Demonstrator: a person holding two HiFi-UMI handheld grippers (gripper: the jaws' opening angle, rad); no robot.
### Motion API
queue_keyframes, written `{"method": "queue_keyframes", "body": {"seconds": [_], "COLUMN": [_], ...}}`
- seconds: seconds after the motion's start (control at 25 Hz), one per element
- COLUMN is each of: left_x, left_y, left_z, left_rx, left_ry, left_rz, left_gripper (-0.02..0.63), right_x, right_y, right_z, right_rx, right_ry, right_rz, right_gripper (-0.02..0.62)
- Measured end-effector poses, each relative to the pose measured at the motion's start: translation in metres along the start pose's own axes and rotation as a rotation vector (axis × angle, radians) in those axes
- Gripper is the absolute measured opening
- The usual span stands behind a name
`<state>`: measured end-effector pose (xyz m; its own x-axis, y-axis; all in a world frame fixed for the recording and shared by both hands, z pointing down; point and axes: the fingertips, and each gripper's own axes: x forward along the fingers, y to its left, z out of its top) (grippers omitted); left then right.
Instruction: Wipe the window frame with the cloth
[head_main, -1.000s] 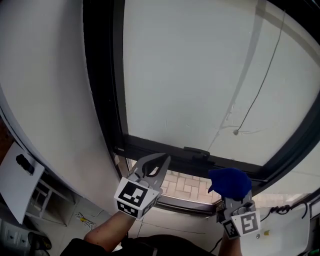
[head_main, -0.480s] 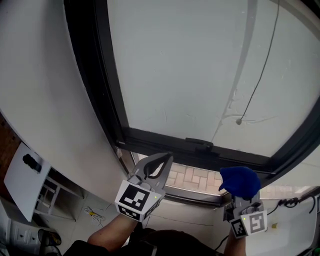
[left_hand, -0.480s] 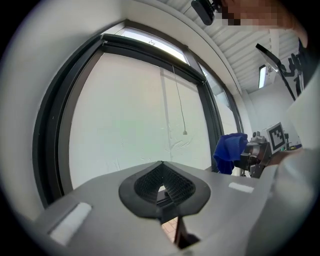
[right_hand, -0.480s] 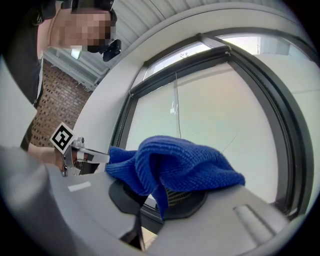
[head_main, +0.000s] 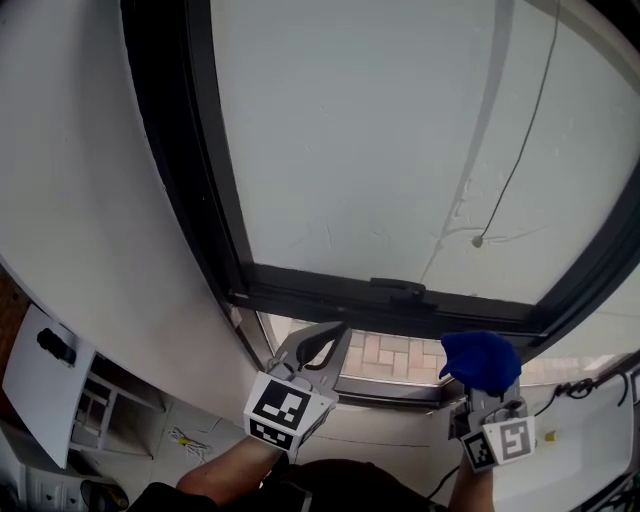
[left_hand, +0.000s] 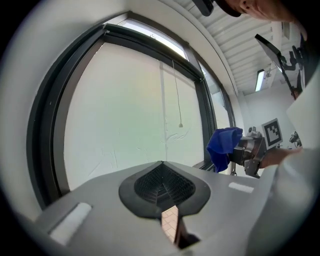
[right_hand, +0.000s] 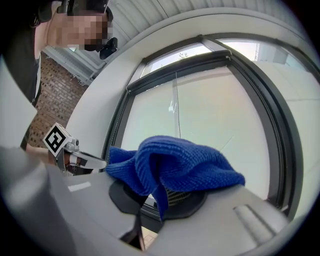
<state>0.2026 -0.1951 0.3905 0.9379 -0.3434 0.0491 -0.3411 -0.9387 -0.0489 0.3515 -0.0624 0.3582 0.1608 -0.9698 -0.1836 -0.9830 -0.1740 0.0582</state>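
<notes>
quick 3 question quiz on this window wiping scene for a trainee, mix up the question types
1. True or false: the blue cloth is clamped in the left gripper.
2. Multiple choice: what shows through the gap under the bottom rail of the window frame? A) brick paving B) grass C) water
3. Fill in the blank: the left gripper's jaws are ____, with nothing between them.

Key
1. False: the right gripper holds the cloth.
2. A: brick paving.
3. shut
</notes>
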Motion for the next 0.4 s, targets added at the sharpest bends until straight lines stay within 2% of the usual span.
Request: {"method": "queue_keyframes", "body": {"seconds": [0.12,0.24,0.4], "left_x": [-0.002,-0.002,-0.003], "left_y": [-0.009,-0.015,-0.025], "left_z": [-0.001,-0.005,-0.005], "left_rx": [-0.002,0.025,0.009], "left_ry": [-0.01,0.009,0.002], "left_rz": [-0.059,-0.071,-0.115], "left_gripper": [-0.006,-0.006,-0.006], "right_x": [0.001,0.001,0.0], "right_y": [0.006,0.007,0.005], "right_z": [-0.001,-0.002,-0.003], "right_rx": [-0.001,0.01,0.011], "right_ry": [0.0,-0.002,0.0], "right_rz": [0.005,-0.002,-0.015], "right_gripper": [0.049,0.049,0.049]}}
